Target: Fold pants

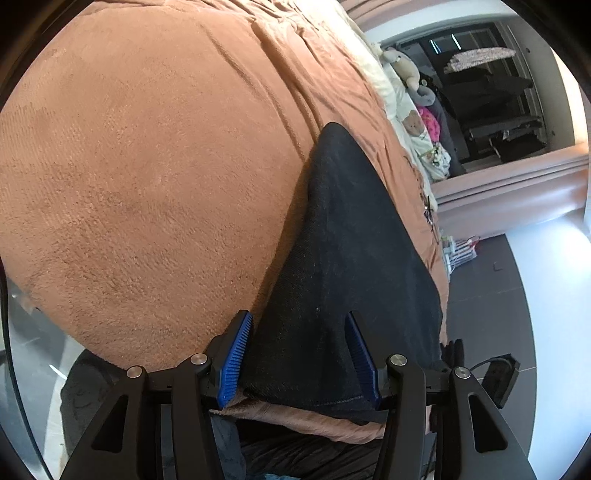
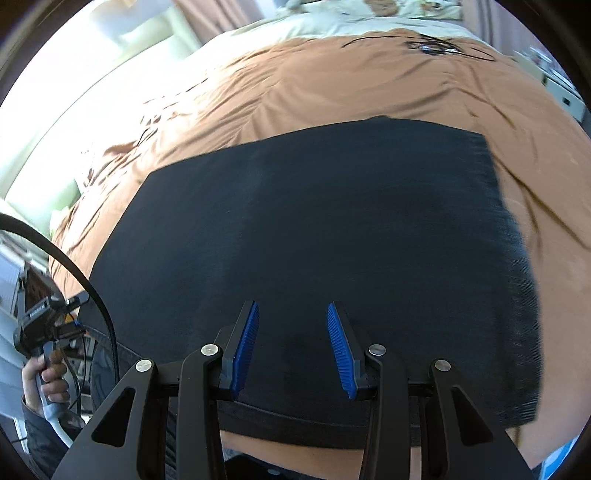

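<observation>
While both claws hang spread and empty | left gripper [image 1: 299, 354] straddles black pants [image 1: 343, 258] near hem, brown blanket [image 1: 147, 166] left of it | right gripper [image 2: 293, 347] over folded pants' near edge | advice: pinch all layers squarely, corners aligned.

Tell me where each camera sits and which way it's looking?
Left wrist: sits on the left hand-held gripper, looking along its open blue fingers across the black pants on the brown blanket, toward toys at the bed's far side. No hand shows.
Right wrist: sits on the right hand-held gripper, looking along its open fingers over the pants toward the pillows. The person's left hand shows at lower left, gripping a handle.
Shared: both see the pants and blanket.
</observation>
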The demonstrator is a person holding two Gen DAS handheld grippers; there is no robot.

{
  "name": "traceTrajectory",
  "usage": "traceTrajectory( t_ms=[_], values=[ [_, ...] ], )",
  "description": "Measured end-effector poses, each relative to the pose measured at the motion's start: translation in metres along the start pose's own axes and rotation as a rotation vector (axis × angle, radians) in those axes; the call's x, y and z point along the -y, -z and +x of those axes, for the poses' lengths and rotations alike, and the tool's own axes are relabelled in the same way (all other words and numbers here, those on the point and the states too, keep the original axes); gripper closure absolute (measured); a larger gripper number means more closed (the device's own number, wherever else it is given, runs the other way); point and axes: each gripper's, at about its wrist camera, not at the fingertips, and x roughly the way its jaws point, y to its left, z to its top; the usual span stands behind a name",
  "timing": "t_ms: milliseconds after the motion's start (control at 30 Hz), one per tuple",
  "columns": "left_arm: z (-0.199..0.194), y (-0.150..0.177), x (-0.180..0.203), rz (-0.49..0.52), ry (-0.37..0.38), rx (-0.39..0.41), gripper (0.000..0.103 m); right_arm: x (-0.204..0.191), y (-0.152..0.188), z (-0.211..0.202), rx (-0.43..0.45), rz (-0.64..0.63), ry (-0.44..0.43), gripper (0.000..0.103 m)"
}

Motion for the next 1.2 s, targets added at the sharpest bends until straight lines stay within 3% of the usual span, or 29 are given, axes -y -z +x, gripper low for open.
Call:
traceTrajectory(
  t_ms=[300,500,733,1200],
  values=[
    [-0.003,-0.001,-0.008,-0.028,0.032,0.012,0.060,-0.041,-0.003,0.037,-0.056,-0.093,-0.018,0.067],
    [-0.002,0.001,-0.010,-0.037,0.027,0.020,0.071,-0.053,-0.012,0.061,-0.083,-0.131,0.037,0.067],
    [-0.008,0.001,-0.006,-0.027,0.032,0.023,0.071,-0.055,-0.039,0.083,-0.081,-0.141,0.125,0.067],
    [-0.001,-0.001,-0.007,-0.074,0.019,0.033,0.071,-0.042,-0.097,0.121,-0.106,-0.106,0.146,0.070]
  ],
)
